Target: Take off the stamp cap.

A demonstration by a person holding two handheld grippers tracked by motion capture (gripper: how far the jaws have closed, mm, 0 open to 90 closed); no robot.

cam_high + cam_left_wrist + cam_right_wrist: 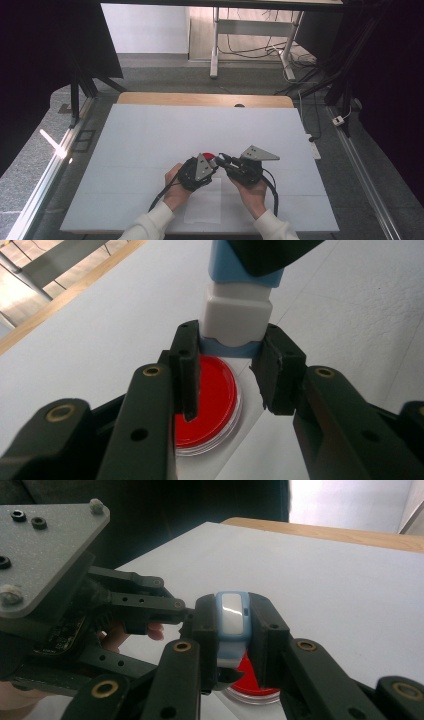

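A small blue and white block (235, 315) hangs just above a round red dish with a clear rim (212, 395) on the white table. My left gripper (227, 347) is shut on the block's blue lower end, a pad on each side. From the other side, my right gripper (232, 625) is shut on the same block (232, 612), with the red dish (252, 680) beneath it. In the high view the left gripper (216, 161) and the right gripper (223, 159) meet tip to tip over the dish (207, 154), near the table's front middle.
A white mat (200, 125) covers the table, with a wooden edge (200, 98) at the far side. A thin white sheet (202, 202) lies under the hands near the front edge. Dark stands and cables are on the floor beyond the table.
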